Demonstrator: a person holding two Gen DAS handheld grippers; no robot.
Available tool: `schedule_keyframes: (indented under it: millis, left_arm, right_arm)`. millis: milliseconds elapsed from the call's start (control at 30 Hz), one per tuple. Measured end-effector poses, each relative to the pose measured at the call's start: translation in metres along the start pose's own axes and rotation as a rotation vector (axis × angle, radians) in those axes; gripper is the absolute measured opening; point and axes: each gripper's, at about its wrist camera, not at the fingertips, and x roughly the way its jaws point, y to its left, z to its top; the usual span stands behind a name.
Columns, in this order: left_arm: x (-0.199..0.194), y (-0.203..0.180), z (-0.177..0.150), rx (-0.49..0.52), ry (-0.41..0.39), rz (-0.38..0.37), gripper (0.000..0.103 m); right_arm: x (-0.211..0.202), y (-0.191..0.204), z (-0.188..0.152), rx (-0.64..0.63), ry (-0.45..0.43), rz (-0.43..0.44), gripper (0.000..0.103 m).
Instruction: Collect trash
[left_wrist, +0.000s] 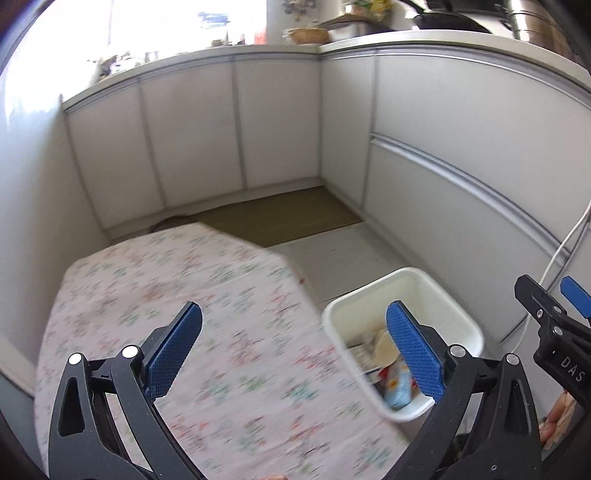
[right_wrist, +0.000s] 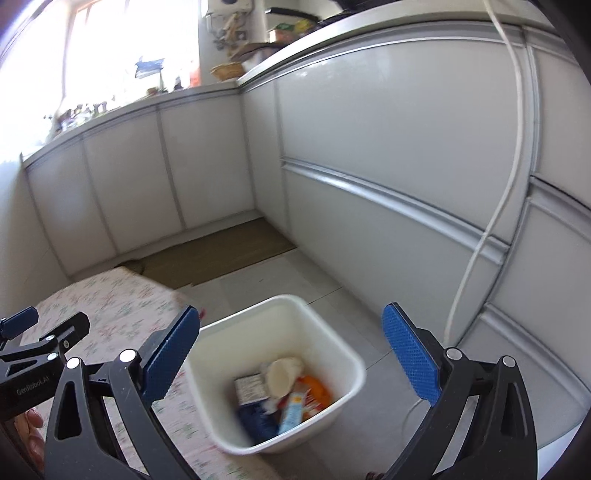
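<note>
A white plastic bin (right_wrist: 332, 332) stands on the floor beside the table and holds several pieces of trash (right_wrist: 284, 395): a paper cup, a small box, wrappers. The bin (left_wrist: 458, 314) shows at the lower right of the left wrist view. My left gripper (left_wrist: 295, 350) hangs open over the table's floral cloth (left_wrist: 184, 295), with nothing between its blue pads. My right gripper (right_wrist: 291, 354) stands open above the bin, also empty. Each gripper shows at the edge of the other's view: the right gripper (left_wrist: 554, 306) and the left gripper (right_wrist: 37, 332).
White cabinet fronts (right_wrist: 369, 147) wrap around the corner behind and to the right. A brown mat (left_wrist: 280, 214) lies on the grey floor by the far cabinets. A white cable (right_wrist: 509, 184) hangs down the right cabinet. Worktops above carry clutter.
</note>
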Motion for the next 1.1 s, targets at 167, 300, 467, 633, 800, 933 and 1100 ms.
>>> schedule_keyframes:
  millis: [167,300,467,633,800,933,1100]
  left_arm:
    - [-0.013,0.036,-0.015,-0.059,0.041,0.038,0.096]
    - [-0.024,0.065,-0.024,-0.117,0.036,0.068,0.096]
    - [-0.032,0.087,-0.033,-0.159,0.037,0.104,0.096]
    - [-0.034,0.108,-0.041,-0.193,0.05,0.138,0.096]
    - [-0.037,0.121,-0.044,-0.225,0.043,0.139,0.096]
    - [-0.041,0.125,-0.044,-0.225,0.017,0.142,0.096]
    - [-0.042,0.127,-0.045,-0.239,0.002,0.129,0.096]
  right_arm:
    - [-0.009,0.046,-0.012,-0.076,-0.006,0.057,0.096]
    - [-0.013,0.074,-0.014,-0.126,-0.038,0.077,0.096]
    - [-0.008,0.096,-0.018,-0.158,-0.029,0.102,0.096]
    - [-0.006,0.113,-0.024,-0.191,-0.031,0.117,0.096]
    - [-0.006,0.127,-0.029,-0.219,-0.032,0.141,0.096]
    - [-0.009,0.134,-0.03,-0.23,-0.046,0.156,0.096]
    - [-0.01,0.135,-0.03,-0.232,-0.056,0.149,0.096]
